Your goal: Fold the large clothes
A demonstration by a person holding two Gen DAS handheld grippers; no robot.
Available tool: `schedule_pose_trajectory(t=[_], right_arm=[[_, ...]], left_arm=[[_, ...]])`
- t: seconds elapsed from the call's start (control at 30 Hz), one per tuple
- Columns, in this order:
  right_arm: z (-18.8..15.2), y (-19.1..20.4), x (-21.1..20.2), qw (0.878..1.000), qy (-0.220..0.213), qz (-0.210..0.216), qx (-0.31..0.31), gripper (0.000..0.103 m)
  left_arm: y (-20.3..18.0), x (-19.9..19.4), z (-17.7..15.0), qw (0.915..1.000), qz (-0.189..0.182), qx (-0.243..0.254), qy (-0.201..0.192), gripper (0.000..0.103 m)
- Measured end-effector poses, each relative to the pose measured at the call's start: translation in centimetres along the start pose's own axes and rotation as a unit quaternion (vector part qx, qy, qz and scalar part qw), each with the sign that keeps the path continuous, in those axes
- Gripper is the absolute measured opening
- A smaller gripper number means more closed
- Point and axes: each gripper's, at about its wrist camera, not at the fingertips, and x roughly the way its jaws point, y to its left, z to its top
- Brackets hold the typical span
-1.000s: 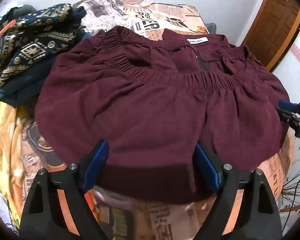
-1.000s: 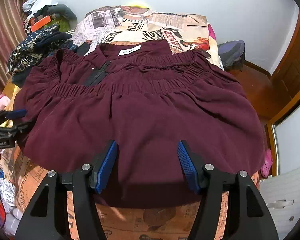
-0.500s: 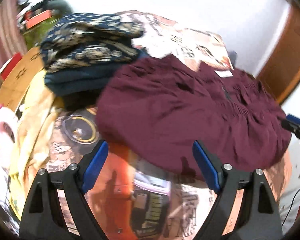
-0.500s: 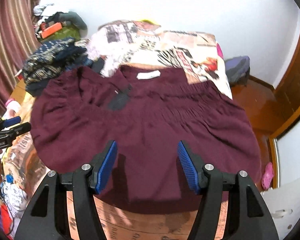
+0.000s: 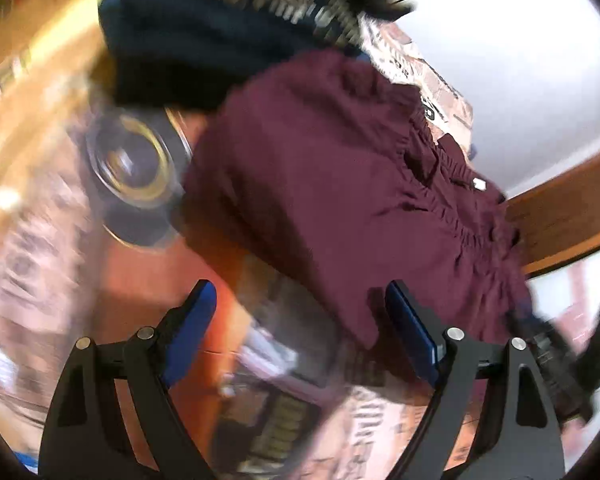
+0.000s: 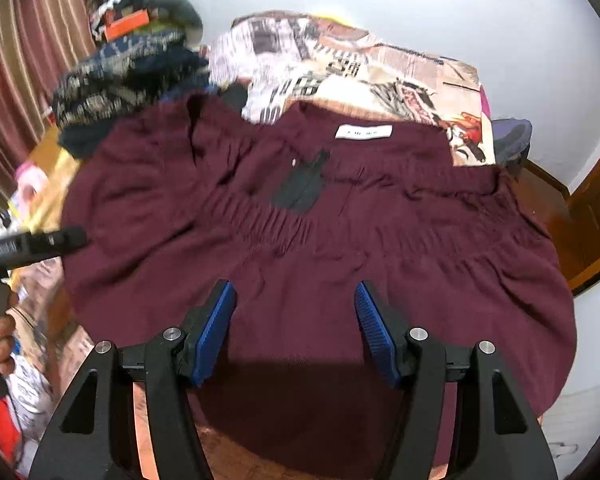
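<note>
Maroon garment (image 6: 340, 248): large, gathered with elastic ruching, spread flat across the bed (image 6: 400, 76) with its printed newspaper-pattern cover; white neck label (image 6: 363, 132) toward the far edge, a dark patch (image 6: 300, 188) just below it. Patterned navy clothes (image 6: 124, 76) heaped at the far left corner, touching the garment's edge. Left gripper (image 5: 300, 320): jaws wide, nothing between them, over the bed's left edge beside the garment, view blurred. Right gripper (image 6: 296, 320): jaws parted, apparently empty, above the near hem.
</note>
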Motion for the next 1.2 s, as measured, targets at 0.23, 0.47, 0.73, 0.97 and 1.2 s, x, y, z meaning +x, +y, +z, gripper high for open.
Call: schedule_pose_trajectory(t=[0.23,0.47,0.73,0.97,1.2], right_arm=[[-0.6,-0.1,-0.2,1.0,-0.009,-0.006,-0.018,0.062],[-0.4,-0.2,-0.3,1.0,-0.008,0.003,-0.01,0.063],[-0.6,-1.1,-1.2,1.0,-0.011,0.02,0.017,0.063],[-0.6,-3.0,-3.5,0.999,-0.035,0.017,0.036,0.064],[0.5,-4.2,-5.3,0.996,-0.053,0.031,0.059,0.064]], left_arm=[[1.6,3.4,1.4,0.994,-0.081,-0.073,0.01,0.086],[1.3,5.4,3.0,0.9902,-0.085,-0.109,-0.021,0.086],[-2.5,3.6,2.6,0.9945,-0.018,-0.084,-0.059,0.047],[-10.3,-2.9,3.3,0.988,0.008,0.019,-0.153,0.024],[-17.1,-11.4,4.0,0.9636,-0.05,0.085,-0.248,0.021]])
